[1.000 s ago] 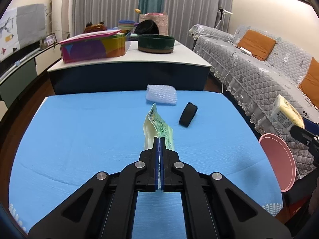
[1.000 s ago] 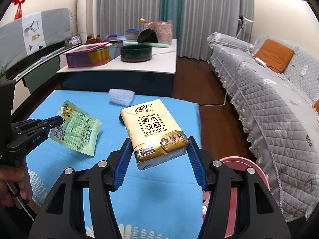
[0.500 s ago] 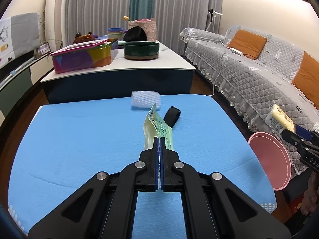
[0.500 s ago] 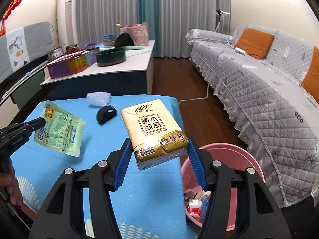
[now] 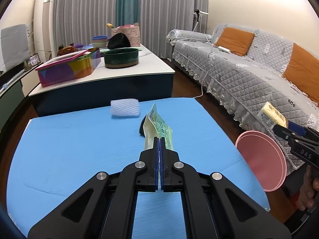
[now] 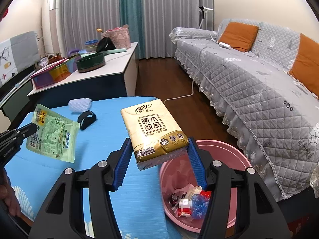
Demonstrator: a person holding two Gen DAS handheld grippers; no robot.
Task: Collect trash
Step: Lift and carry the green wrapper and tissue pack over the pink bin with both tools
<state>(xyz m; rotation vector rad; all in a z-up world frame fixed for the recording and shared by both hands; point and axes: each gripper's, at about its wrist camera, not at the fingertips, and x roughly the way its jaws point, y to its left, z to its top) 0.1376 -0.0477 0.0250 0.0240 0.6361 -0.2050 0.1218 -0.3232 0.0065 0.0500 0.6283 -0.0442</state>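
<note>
My right gripper (image 6: 158, 155) is shut on a yellow tissue pack (image 6: 153, 127), held above the near rim of a pink bin (image 6: 229, 151) that has several scraps of trash in it. My left gripper (image 5: 159, 139) is shut on a green foil pouch (image 5: 159, 127), held above the blue mat (image 5: 69, 149). From the right wrist view the pouch (image 6: 52, 133) hangs at the left in the left gripper (image 6: 31, 129). The left wrist view shows the pink bin (image 5: 261, 159) at the right edge, with the right gripper (image 5: 283, 128) and tissue pack (image 5: 271, 115) above it.
On the blue mat lie a white foam net sleeve (image 5: 124, 108) and a black roll (image 6: 86, 117). Behind stands a white-topped table (image 5: 119, 73) with a colourful box (image 5: 67, 67) and a dark green bowl (image 5: 121, 56). A grey quilted sofa (image 6: 259, 91) runs along the right.
Both grippers have swung to the right with their loads. The tissue pack has gone from over the mat to over the pink bin's near rim, and the bin's inside has come into view.
</note>
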